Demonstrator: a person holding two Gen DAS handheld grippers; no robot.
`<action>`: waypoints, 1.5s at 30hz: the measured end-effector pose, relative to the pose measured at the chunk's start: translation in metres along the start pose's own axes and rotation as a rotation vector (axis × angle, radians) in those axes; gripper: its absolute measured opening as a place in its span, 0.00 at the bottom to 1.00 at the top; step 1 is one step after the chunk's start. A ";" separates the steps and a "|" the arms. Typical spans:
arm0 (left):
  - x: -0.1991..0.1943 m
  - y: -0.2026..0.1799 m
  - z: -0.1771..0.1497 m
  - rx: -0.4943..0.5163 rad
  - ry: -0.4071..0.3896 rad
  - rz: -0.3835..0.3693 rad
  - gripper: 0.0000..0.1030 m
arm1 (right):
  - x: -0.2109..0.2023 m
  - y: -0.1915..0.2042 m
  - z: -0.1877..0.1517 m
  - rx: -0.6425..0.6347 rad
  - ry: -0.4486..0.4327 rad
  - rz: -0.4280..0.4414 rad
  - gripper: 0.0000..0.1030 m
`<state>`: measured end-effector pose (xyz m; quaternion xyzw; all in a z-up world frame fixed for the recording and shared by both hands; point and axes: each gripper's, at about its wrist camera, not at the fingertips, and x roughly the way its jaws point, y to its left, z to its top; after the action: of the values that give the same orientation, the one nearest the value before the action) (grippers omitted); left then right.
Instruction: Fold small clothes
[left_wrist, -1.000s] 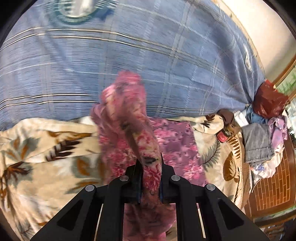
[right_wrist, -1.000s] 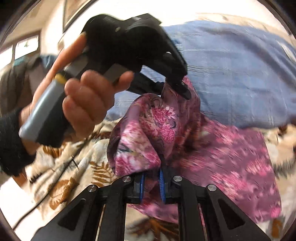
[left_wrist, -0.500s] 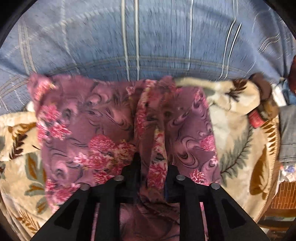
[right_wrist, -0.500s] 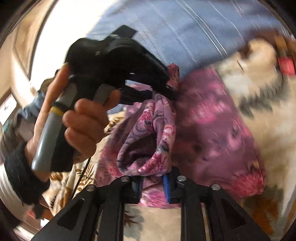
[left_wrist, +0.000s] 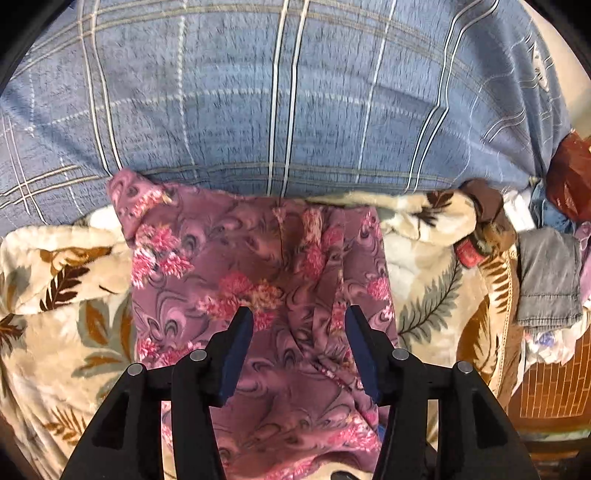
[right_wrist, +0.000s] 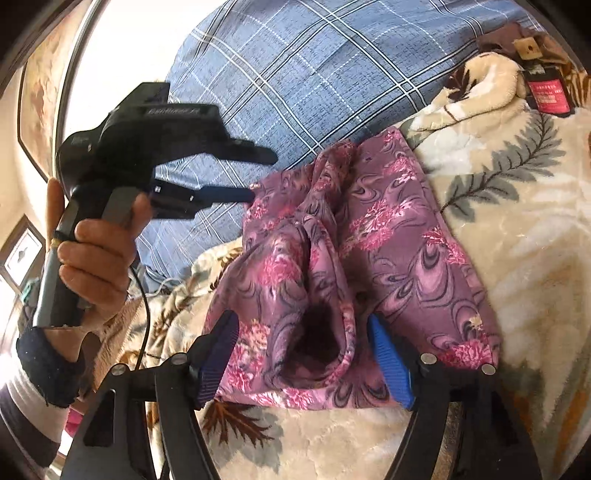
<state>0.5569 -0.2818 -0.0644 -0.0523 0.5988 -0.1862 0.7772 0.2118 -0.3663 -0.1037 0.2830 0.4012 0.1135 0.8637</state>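
the purple flowered garment (left_wrist: 258, 295) lies doubled over on the leaf-print blanket (left_wrist: 66, 295), its far edge against the blue checked cover (left_wrist: 295, 92). both the left gripper (left_wrist: 299, 325) and the right gripper (right_wrist: 301, 354) are opening over the garment, gripping nothing. one fold looks done; a bunched ridge down the middle needs smoothing, and likely another fold.
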 end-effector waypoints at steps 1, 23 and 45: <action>0.003 -0.003 0.001 0.011 0.011 0.007 0.50 | 0.002 -0.001 0.002 0.008 0.000 0.011 0.72; 0.089 -0.119 0.012 0.142 0.006 0.043 0.09 | -0.024 -0.077 0.013 0.346 -0.141 0.220 0.15; 0.066 0.113 -0.034 -0.295 -0.156 -0.026 0.51 | 0.034 -0.050 0.124 0.168 -0.021 0.127 0.72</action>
<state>0.5641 -0.1958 -0.1686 -0.1879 0.5567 -0.1015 0.8028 0.3259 -0.4417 -0.0895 0.3803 0.3814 0.1310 0.8323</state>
